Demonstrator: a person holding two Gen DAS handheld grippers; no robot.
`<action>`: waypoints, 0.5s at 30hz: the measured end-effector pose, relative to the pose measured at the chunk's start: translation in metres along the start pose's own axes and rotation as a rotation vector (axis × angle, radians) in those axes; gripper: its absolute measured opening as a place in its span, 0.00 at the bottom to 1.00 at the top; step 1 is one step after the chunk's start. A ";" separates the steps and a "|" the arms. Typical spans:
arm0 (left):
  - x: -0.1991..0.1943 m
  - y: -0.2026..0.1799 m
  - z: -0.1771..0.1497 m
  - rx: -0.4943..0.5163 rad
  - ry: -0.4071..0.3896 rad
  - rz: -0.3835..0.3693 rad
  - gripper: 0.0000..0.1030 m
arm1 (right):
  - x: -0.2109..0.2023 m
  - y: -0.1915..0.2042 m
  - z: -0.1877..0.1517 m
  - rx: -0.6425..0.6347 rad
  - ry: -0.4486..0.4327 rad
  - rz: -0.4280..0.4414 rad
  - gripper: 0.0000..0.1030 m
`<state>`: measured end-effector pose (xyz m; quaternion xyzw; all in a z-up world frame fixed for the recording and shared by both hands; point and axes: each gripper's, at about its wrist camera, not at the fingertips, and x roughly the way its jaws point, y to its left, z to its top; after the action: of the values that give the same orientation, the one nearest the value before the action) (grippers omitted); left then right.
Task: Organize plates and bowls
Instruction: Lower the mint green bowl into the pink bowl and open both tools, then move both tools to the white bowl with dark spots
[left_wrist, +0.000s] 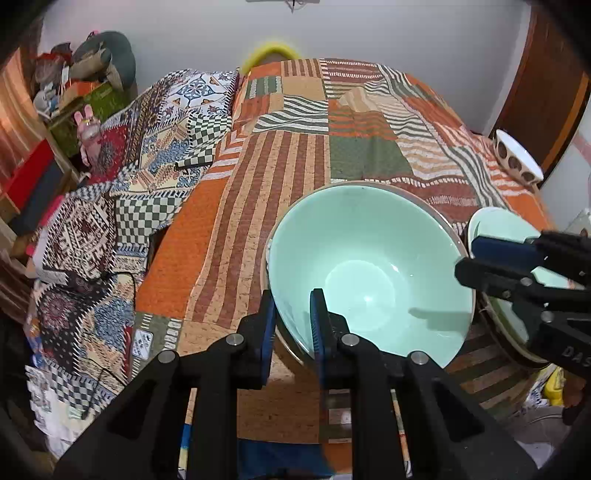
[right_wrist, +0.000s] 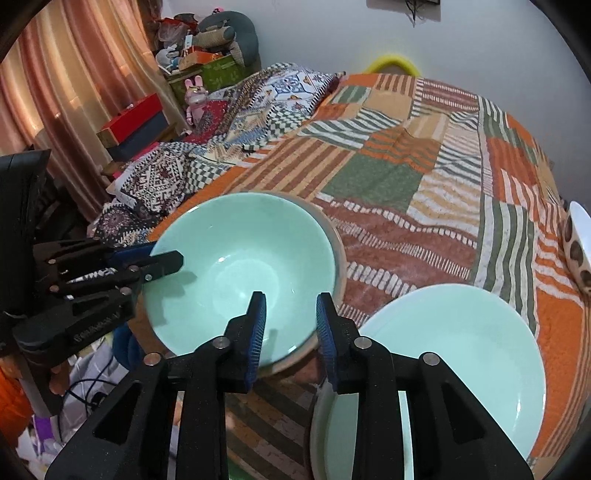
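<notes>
A large mint-green bowl (left_wrist: 369, 273) sits tilted on the bed; it also shows in the right wrist view (right_wrist: 243, 273). My left gripper (left_wrist: 292, 325) has one finger outside and one inside the bowl's near rim, closed on it. It appears at the left of the right wrist view (right_wrist: 162, 264). A mint-green plate (right_wrist: 461, 362) lies to the bowl's right, seen also in the left wrist view (left_wrist: 502, 229). My right gripper (right_wrist: 290, 332) is open, between the bowl's rim and the plate. It appears in the left wrist view (left_wrist: 476, 262).
A white bowl with brown ovals (left_wrist: 517, 157) stands on its side at the bed's right edge, also in the right wrist view (right_wrist: 578, 247). The patchwork bedspread (left_wrist: 288, 166) covers the bed. A rumpled blanket (left_wrist: 122, 206) and boxes (right_wrist: 136, 125) lie to the left.
</notes>
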<state>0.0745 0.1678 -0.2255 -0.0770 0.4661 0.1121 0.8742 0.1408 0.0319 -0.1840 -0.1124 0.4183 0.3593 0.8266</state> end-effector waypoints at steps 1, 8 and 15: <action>0.000 0.001 0.001 -0.007 0.003 -0.001 0.16 | -0.002 0.000 0.001 -0.003 -0.004 -0.004 0.27; -0.020 0.008 0.009 -0.048 -0.032 -0.023 0.16 | -0.020 -0.007 0.003 0.002 -0.038 -0.020 0.28; -0.077 -0.013 0.041 0.003 -0.186 -0.025 0.19 | -0.063 -0.037 0.007 0.063 -0.146 -0.050 0.35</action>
<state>0.0689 0.1557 -0.1386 -0.0709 0.3818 0.1074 0.9152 0.1462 -0.0224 -0.1353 -0.0700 0.3650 0.3325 0.8668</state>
